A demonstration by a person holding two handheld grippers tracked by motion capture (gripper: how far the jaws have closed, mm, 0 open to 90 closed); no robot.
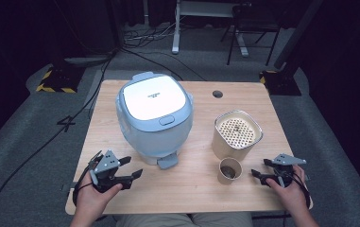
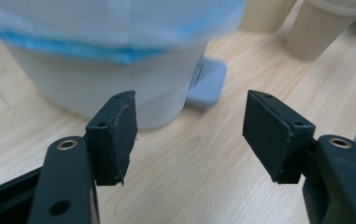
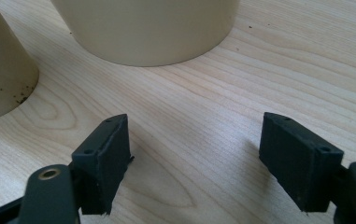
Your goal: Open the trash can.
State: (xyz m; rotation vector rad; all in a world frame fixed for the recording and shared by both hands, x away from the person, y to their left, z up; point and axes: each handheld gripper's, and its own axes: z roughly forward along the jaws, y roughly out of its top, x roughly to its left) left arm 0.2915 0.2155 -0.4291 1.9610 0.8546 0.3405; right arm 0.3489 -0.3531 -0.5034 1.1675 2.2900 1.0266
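Closed pale-blue rice cooker [image 1: 154,118], upright

Left gripper [image 1: 131,169] and right gripper [image 1: 259,169] low, apparently level, fingers apart, empty.

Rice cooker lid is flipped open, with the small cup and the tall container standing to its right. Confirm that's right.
Not quite. The rice cooker has its lid shut flat, as the high view shows. The small cup and the tall container do stand to its right.

A wooden table [image 1: 135,189] is shown at frame centre; a cooker [image 1: 154,118] stands centre-left, a canister [image 1: 236,135] centre-right, a cup [image 1: 229,171] just below it.
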